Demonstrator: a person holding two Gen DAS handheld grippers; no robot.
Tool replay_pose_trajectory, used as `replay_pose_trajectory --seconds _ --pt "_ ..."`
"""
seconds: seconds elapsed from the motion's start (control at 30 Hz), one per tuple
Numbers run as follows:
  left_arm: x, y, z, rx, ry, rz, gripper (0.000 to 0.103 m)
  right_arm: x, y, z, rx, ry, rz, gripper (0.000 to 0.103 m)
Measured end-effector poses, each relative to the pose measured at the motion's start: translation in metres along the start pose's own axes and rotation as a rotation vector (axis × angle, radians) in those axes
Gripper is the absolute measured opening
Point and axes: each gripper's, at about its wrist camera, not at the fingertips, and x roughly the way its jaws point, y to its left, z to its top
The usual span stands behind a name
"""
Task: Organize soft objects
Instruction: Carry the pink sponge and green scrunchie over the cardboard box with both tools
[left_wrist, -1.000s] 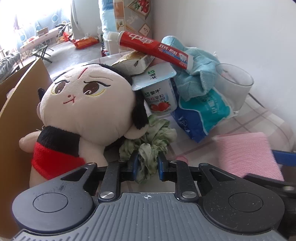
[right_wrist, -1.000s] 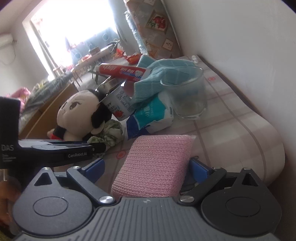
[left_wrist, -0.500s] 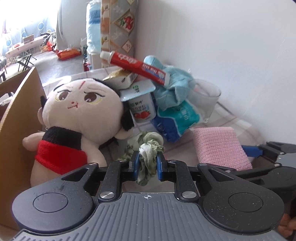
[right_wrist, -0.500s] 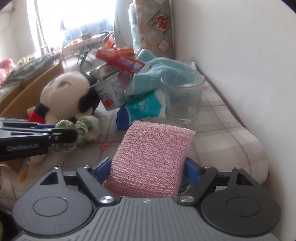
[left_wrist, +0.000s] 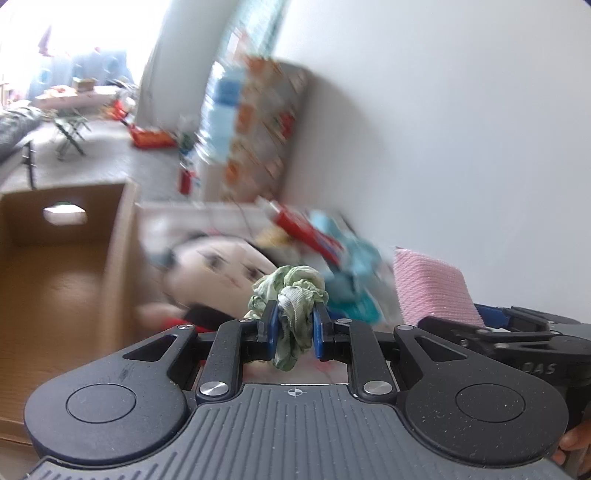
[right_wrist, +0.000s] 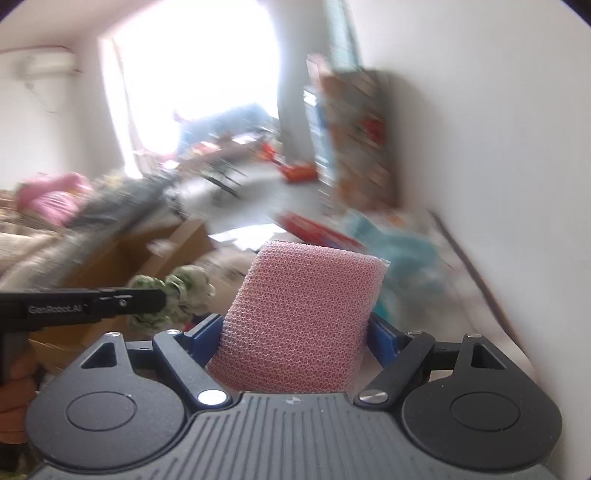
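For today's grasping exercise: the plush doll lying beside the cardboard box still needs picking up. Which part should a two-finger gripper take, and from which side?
Judging from a blurred view, the plush doll lies with its big round head toward the box. The head looks too wide, so pinch the narrower red-clad body from above, jaws across it.

Your left gripper (left_wrist: 293, 330) pinches a green scrunchie (left_wrist: 291, 295) between its blue pads, lifted clear. Far left: open cardboard box (left_wrist: 62, 266). Beyond the scrunchie, blurred: plush doll (left_wrist: 218, 273), red tube (left_wrist: 306, 232), blue cloth (left_wrist: 358, 258). Right: pink sponge (left_wrist: 432, 291) in your right gripper (left_wrist: 480, 317).
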Motion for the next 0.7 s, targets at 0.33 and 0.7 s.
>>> replay_pose_trajectory --seconds 0.33,0.7 --pt "-0.054 0.106 0.067 -0.102 -0.150 0.285 0.017 0.074 0.109 0.095 -0.117 0.007 0.405 0.085" --pt "0.055 0.249 0.105 -0.248 0.059 0.508 0.017 0.278 0.212 0.141 -0.154 0.360 0.396 0.085"
